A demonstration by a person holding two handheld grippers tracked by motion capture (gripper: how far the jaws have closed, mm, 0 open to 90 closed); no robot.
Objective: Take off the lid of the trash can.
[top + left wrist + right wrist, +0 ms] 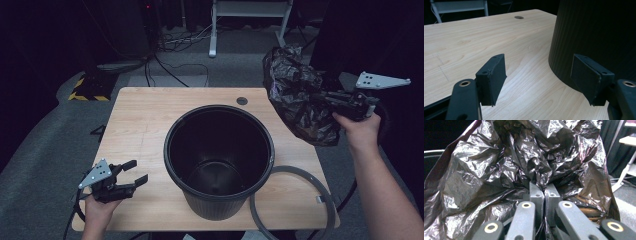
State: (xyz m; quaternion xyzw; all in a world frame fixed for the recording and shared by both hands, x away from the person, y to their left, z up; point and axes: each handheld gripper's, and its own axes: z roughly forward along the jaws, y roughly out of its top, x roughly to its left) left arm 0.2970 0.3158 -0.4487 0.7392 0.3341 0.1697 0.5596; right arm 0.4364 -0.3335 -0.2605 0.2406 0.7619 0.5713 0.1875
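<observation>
A black round bin (219, 155) stands upright and empty in the middle of the wooden table (145, 120). My right gripper (327, 97) is raised above the table's right edge and is shut on a crumpled black plastic bag (297, 95), which hangs bunched in the air. In the right gripper view the jaws pinch a fold of the bag (524, 162) at the right gripper (544, 187). My left gripper (134, 172) rests low at the table's front left, open and holding nothing. The left gripper (539, 72) points at the ribbed wall of the bin (596, 35).
A grey ring (300, 200) lies flat on the table's front right, next to the bin. A small round hole (242, 100) sits near the table's far edge. Cables and a white frame (250, 20) are on the floor beyond the table.
</observation>
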